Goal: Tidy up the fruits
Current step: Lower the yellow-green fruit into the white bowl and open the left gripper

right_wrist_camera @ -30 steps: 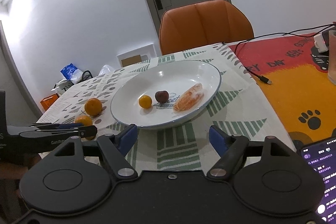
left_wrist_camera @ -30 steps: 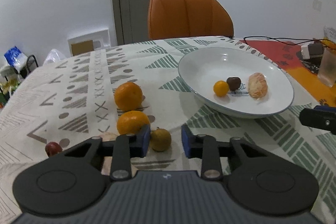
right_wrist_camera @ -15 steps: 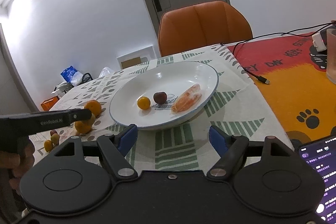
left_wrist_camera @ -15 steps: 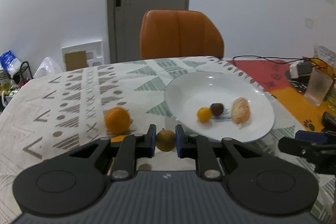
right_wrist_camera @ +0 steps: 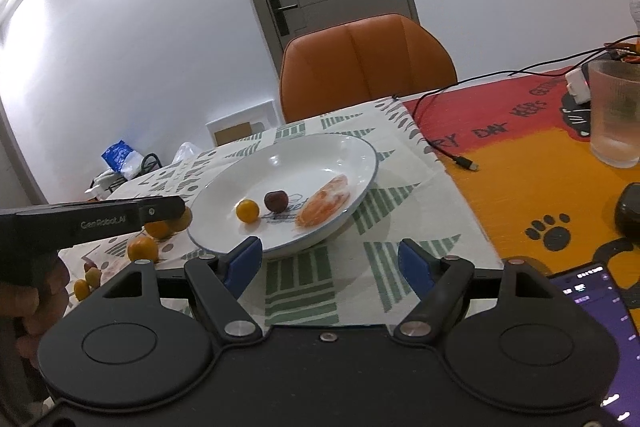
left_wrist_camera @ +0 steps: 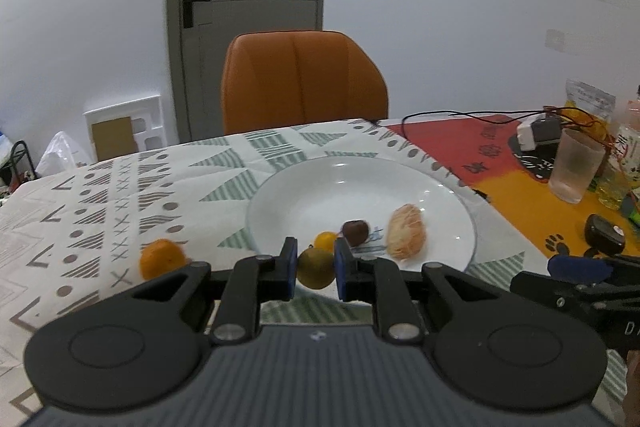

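Our left gripper has its jaws pinching a greenish-brown fruit just above the near rim of the white plate, while our right gripper holds its jaws spread wide over the tabletop, beside the plate. On the plate we see a peeled orange, a dark plum and a small yellow fruit; a whole orange sits on the cloth to its left.

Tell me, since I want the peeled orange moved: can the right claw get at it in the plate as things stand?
Probably yes. The right claw is open and empty, facing the plate, and the peeled orange lies near the rim with nothing in between.
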